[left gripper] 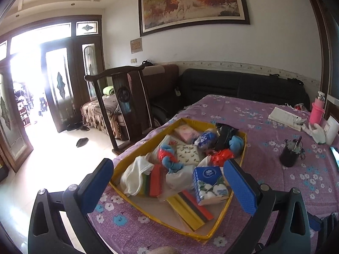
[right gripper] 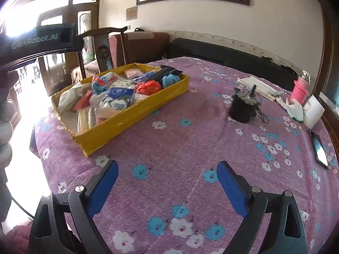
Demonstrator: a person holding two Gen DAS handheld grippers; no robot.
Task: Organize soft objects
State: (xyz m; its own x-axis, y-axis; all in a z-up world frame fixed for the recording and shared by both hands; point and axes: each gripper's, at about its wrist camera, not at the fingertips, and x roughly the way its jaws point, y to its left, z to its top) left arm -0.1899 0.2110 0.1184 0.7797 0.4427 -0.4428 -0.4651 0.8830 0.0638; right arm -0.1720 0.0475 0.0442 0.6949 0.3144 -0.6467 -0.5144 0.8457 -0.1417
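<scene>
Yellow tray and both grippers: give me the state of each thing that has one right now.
yellow tray: open-topped, heaped with soft goods
blue tissue pack: in the tray, tilted on the pile
white cloth: crumpled at the tray's near-left end
left gripper: jaws open, empty, over the tray
right gripper: jaws open, empty, over bare tablecloth
black cup: upright, holding small items
pink bottle: upright

You have a table (right gripper: 169,131) under a purple flowered cloth (right gripper: 190,190). A yellow tray (right gripper: 135,114) heaped with soft goods sits at its far left corner. Toward the right edge: black cup (right gripper: 241,110), open booklet (right gripper: 260,86), pink bottle (right gripper: 299,91), white glove (right gripper: 294,110), white packet (right gripper: 313,112), and a phone (right gripper: 320,151) at the very edge.
</scene>
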